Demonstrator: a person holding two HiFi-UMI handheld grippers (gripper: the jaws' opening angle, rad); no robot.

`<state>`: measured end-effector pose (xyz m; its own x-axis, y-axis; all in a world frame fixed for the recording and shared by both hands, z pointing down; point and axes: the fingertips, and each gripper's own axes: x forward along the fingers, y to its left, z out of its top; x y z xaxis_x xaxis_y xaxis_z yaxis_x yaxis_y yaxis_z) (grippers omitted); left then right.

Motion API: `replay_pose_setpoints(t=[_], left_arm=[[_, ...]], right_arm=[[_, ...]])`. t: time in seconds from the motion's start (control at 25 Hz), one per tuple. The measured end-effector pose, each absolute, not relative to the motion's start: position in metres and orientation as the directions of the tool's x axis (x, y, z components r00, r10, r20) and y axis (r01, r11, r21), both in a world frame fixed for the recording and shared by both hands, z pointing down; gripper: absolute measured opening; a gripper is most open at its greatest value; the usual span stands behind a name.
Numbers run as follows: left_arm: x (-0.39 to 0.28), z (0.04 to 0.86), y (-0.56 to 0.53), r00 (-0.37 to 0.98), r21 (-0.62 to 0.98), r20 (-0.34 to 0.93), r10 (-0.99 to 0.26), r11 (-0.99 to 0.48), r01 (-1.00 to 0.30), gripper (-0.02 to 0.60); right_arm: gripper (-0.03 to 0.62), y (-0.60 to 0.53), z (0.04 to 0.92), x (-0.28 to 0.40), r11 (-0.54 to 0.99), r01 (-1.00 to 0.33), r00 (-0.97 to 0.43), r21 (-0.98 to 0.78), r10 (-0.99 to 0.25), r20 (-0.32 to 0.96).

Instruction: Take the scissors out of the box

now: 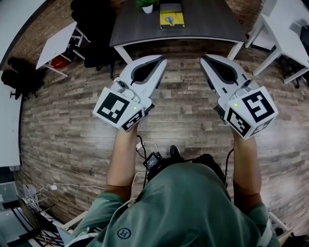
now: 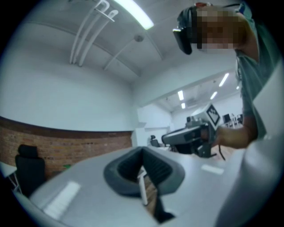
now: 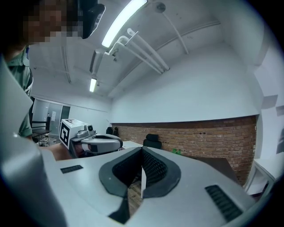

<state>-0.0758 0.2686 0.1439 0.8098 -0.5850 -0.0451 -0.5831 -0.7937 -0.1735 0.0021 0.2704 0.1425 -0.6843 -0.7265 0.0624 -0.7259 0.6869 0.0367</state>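
Note:
A yellow box [image 1: 172, 18] lies on the dark table [image 1: 212, 24] at the far end of the head view, with what looks like scissors [image 1: 169, 20] on its top face. My left gripper [image 1: 162, 59] and right gripper [image 1: 203, 58] are held side by side above the wooden floor, well short of the table, pointing toward it. Both have their jaws together and hold nothing. The left gripper view [image 2: 143, 150] points up at ceiling and wall and catches the right gripper [image 2: 191, 135]. The right gripper view [image 3: 142, 150] likewise catches the left gripper [image 3: 95, 144]. Neither gripper view shows the box.
A small potted plant [image 1: 146, 5] stands on the table left of the box. Black chairs [image 1: 96, 29] sit at the table's left. White tables stand at left [image 1: 58, 43] and right [image 1: 285, 29]. Cables [image 1: 43, 190] lie on the floor at lower left.

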Motion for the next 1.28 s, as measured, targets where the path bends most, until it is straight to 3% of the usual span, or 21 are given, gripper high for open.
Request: replay_pose_setpoints(t=[0.36,0.6,1.28], left_arm=[[-0.073,0.162,0.184,0.797,-0.144,-0.033,-0.603,-0.786,-0.601,-0.017],[-0.067,0.148,0.184,0.78,-0.157,-0.031,-0.625,-0.768,-0.621,-0.017],[-0.011,0.155,0.053,0.743,-0.16,0.004,-0.67,-0.733,-0.661,-0.017]], right_arm=[[0.006,0.184,0.159,0.003,0.704,-0.71,-0.701,0.016,-0.709,0.082],[0.006,0.183,0.148,0.005,0.731,-0.682,-0.729,0.017,-0.681,0.071],[0.006,0.044,0.158,0.06,0.772,-0.635,-0.771,-0.014,-0.633,0.073]])
